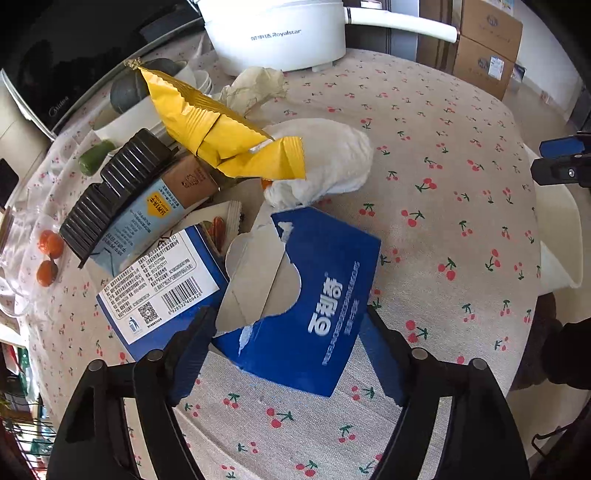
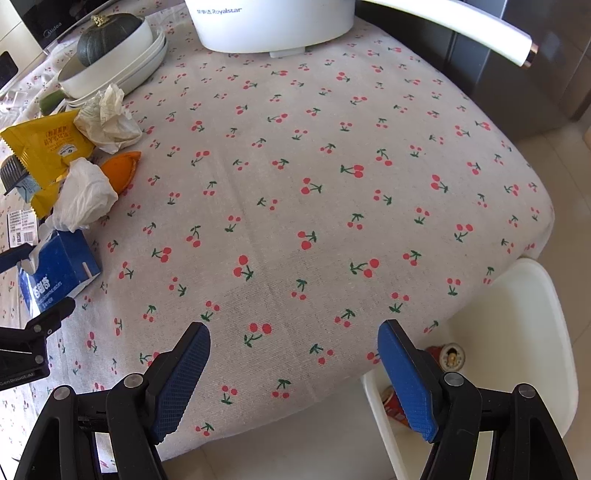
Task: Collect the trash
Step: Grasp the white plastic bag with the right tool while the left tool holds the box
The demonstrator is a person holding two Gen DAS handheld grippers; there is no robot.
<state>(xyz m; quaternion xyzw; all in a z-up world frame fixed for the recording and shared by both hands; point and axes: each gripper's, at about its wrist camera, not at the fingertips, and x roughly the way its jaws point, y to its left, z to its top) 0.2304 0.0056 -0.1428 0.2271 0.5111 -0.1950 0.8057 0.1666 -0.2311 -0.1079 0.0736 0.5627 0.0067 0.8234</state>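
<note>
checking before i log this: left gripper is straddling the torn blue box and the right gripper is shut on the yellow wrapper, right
Not quite. The left gripper does straddle the torn blue box, but the right gripper is open over bare tablecloth, holding nothing; the right wrist view shows it.

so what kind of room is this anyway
Most likely a home kitchen or dining corner: a table under a cherry-print tablecloth, a white Royalstar electric cooking pot, stacked dishes holding a dark green squash, and a white chair.

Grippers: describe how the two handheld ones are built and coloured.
Both the left gripper and the right gripper have black angular linkage arms with round silver pivot pins. Their fingers carry blue pads with a fine grid texture. No sleeve or cable shows.
</note>
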